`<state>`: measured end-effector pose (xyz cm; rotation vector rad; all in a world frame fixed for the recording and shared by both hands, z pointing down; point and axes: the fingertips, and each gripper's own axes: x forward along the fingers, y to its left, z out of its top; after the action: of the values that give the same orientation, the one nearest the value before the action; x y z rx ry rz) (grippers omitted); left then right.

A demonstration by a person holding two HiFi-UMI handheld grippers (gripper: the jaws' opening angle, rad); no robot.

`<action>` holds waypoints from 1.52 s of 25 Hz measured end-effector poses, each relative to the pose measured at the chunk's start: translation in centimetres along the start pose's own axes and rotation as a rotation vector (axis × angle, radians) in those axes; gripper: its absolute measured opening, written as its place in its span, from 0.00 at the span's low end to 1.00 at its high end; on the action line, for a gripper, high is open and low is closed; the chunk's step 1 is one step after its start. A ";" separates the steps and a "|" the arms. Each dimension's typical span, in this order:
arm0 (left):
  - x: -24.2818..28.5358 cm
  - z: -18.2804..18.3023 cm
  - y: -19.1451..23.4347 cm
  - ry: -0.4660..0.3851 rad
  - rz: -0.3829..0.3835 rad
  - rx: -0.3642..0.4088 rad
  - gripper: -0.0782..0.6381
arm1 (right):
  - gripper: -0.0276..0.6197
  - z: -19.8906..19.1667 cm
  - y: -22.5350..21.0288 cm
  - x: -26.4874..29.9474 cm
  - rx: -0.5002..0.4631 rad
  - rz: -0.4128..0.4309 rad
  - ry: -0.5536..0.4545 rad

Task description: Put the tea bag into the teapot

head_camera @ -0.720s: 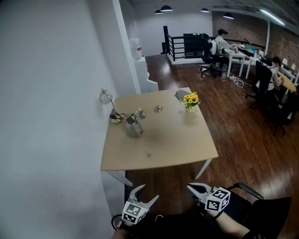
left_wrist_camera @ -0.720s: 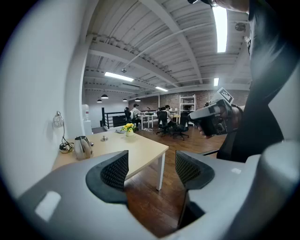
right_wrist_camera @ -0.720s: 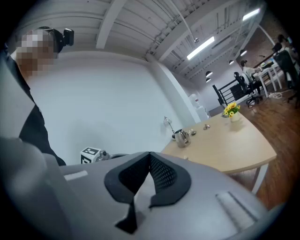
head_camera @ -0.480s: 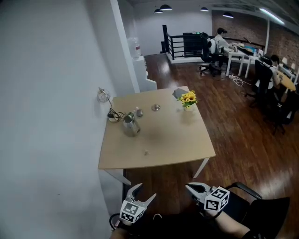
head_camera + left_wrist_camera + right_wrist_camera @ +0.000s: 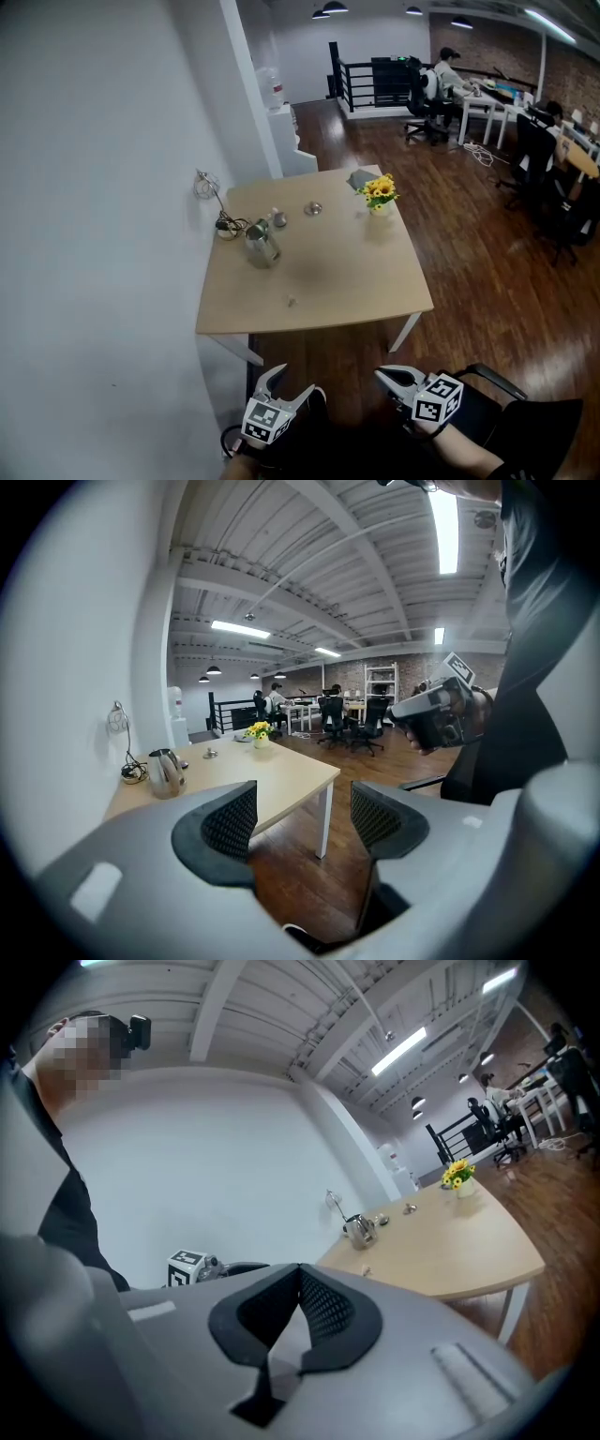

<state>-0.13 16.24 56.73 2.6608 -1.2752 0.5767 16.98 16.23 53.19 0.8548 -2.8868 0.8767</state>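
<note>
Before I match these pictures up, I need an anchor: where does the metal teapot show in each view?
Head view: teapot left of centre, on the table's wall side.
Left gripper view: teapot at mid-left, on the table.
Right gripper view: teapot right of centre, by the wall.
Shared landmark: yellow flowers, right of the teapot in all three.

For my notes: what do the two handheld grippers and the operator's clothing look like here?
The left gripper and right gripper have light grey bodies with curved jaws, lined by black, mesh-textured pads. Each carries a white cube printed with black square markers. The person wears dark clothing.
</note>
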 end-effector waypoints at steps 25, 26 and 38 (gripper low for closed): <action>13.9 0.5 23.5 0.047 -0.139 -0.015 0.54 | 0.05 11.3 -12.5 23.1 0.019 -0.064 -0.005; 14.4 0.4 24.3 0.054 -0.154 -0.010 0.54 | 0.05 12.1 -12.8 24.1 0.018 -0.065 -0.014; 18.7 -0.5 31.2 0.084 -0.169 -0.016 0.54 | 0.05 15.7 -15.9 30.6 -0.052 -0.096 -0.015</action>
<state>-13.74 -16.84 63.24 2.6656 -1.0170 0.6429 1.22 -18.27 52.95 0.9889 -2.8397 0.7876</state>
